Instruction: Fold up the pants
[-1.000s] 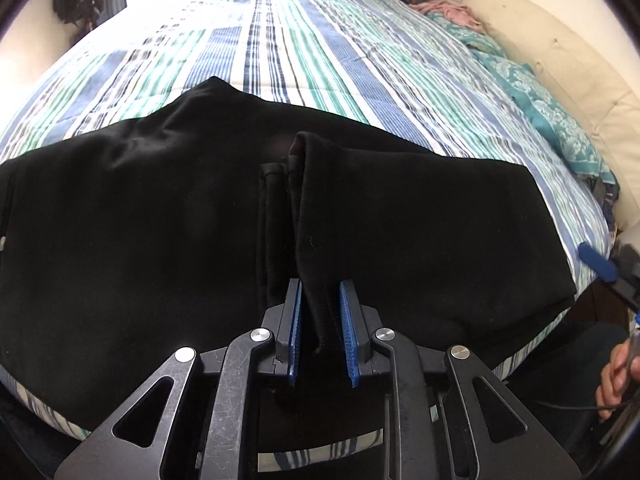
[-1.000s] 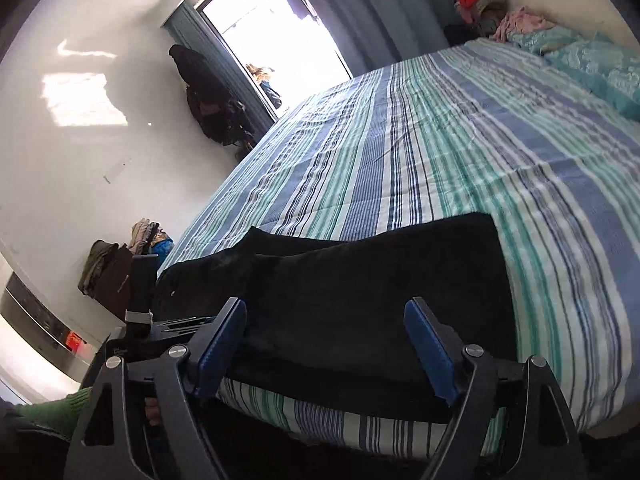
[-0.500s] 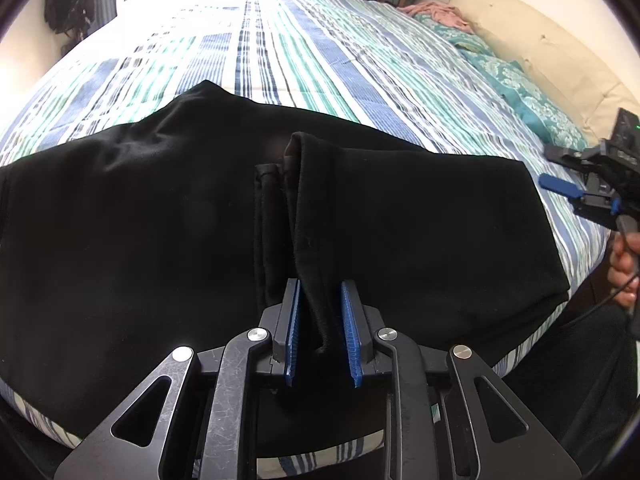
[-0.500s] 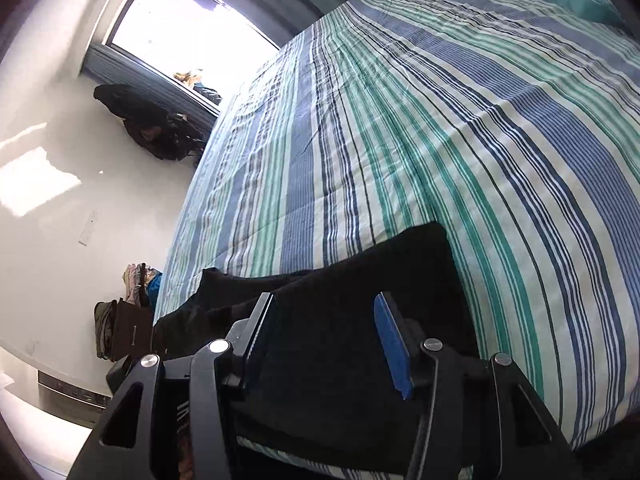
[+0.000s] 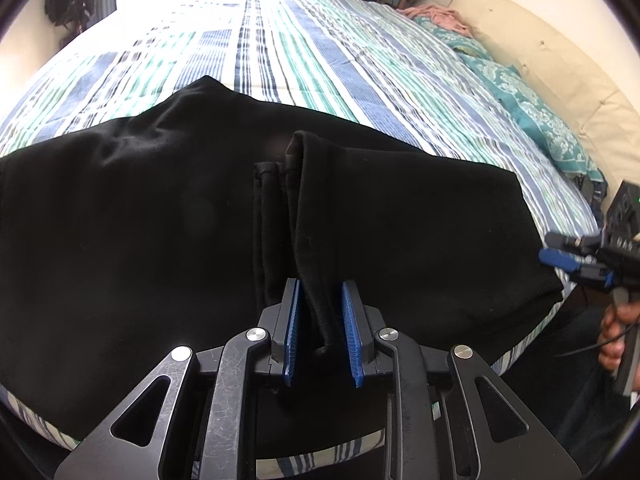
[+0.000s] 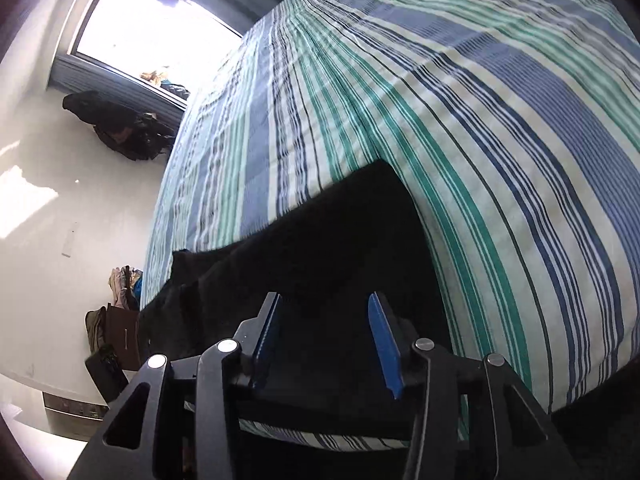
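Across striped bed, black pants lengthwise, left gripper pinching fold, right gripper closing.

Pants: black cloth, matt, soft knit look, faint lint specks; thick seamed hem at centre of frame. Bedsheet: woven cloth, matt, striped blue, green and white, lightly creased. Left gripper: matt black plastic body, scuffed and scratched at lower centre; shiny round metal fasteners; pads blue, finely ribbed, rubbery-looking. Right gripper: same black plastic, blue pads. Headboard, upper right: cream, smooth, padded, leather-like. Pillow: teal patterned cloth. Wall, left of frame: white, smooth, slightly glossy.
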